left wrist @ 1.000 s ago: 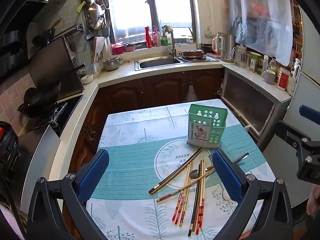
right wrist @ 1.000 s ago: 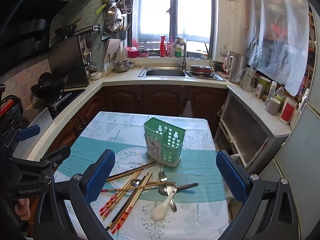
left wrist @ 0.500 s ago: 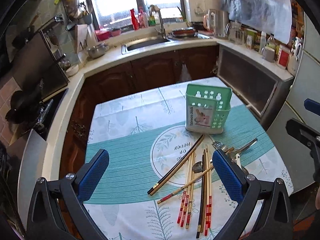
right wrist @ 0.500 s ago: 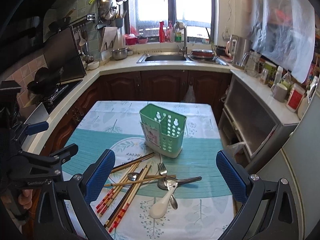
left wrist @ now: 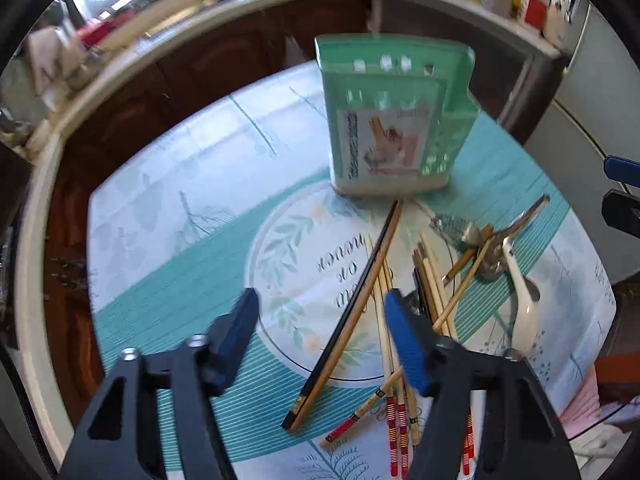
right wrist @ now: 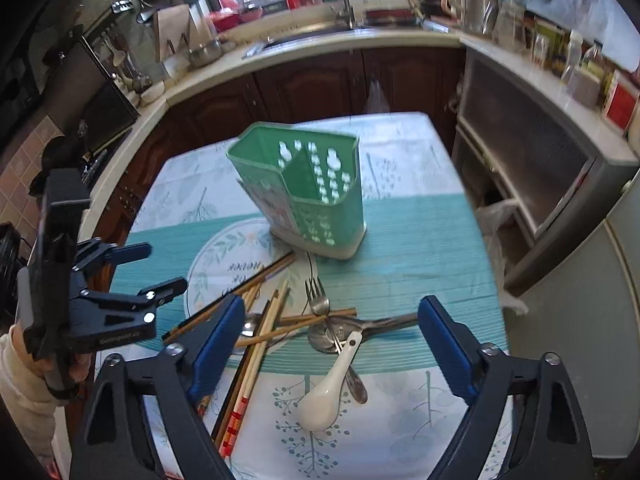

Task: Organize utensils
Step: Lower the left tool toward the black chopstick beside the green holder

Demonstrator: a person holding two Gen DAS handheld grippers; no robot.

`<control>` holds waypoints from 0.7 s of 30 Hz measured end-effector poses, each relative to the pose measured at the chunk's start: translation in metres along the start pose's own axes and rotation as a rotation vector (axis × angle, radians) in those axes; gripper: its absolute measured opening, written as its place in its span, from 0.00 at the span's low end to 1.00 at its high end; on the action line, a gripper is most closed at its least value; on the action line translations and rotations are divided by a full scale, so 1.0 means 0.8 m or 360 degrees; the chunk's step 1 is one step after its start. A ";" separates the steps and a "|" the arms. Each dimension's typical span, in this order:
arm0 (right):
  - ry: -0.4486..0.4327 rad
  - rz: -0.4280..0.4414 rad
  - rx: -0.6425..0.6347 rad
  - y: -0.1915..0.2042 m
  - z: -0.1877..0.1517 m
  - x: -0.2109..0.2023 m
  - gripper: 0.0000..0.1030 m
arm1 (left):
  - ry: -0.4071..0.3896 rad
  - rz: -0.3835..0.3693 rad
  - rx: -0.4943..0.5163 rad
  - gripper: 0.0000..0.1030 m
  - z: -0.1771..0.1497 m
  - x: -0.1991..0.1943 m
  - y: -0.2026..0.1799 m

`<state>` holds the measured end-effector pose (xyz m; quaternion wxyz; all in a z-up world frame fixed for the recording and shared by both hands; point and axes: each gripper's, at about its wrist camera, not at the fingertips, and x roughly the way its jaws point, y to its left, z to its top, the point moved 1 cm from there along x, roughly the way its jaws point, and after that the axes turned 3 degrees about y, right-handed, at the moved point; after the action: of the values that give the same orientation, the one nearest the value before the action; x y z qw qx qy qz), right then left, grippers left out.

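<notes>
A green utensil holder (left wrist: pixel 394 120) stands on the table's tablecloth (left wrist: pixel 168 208); it also shows in the right wrist view (right wrist: pixel 304 196). In front of it lies a pile of chopsticks (left wrist: pixel 348 320), a metal fork (right wrist: pixel 318 300), metal spoons (right wrist: pixel 360 326) and a white ceramic spoon (right wrist: pixel 330 392). My left gripper (left wrist: pixel 320 316) is open, low over the chopsticks, a black-and-wood pair between its fingers. My right gripper (right wrist: pixel 332 332) is open above the spoons and fork. The left gripper shows in the right wrist view (right wrist: pixel 160 268).
The table (right wrist: pixel 400 160) stands in a kitchen with dark cabinets (right wrist: pixel 320 80), a sink counter (right wrist: pixel 320 40) behind and an appliance cabinet (right wrist: pixel 528 152) to the right. The table edge (right wrist: pixel 492 280) runs close on the right.
Both grippers have moved forward and down toward the utensil pile. The left gripper's fingers have narrowed and now straddle the chopsticks. The utensils have not moved.
</notes>
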<state>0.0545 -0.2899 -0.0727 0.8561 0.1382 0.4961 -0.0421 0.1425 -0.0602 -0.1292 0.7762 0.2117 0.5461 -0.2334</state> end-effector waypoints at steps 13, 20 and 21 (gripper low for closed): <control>0.0180 -0.0019 -0.0004 -0.004 -0.013 0.088 0.83 | 0.0228 -0.0090 0.0155 0.30 -0.004 0.091 0.012; 0.0250 -0.0001 -0.0018 0.005 -0.018 0.118 0.83 | 0.0228 -0.0167 0.0208 0.30 -0.006 0.096 0.019; 0.0259 0.0001 -0.0023 0.007 -0.018 0.122 0.83 | 0.0235 -0.0166 0.0225 0.30 -0.006 0.098 0.019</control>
<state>0.0930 -0.2740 -0.1621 0.8140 0.1351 0.5643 -0.0267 0.1707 -0.0554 -0.2037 0.7039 0.2538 0.5942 -0.2950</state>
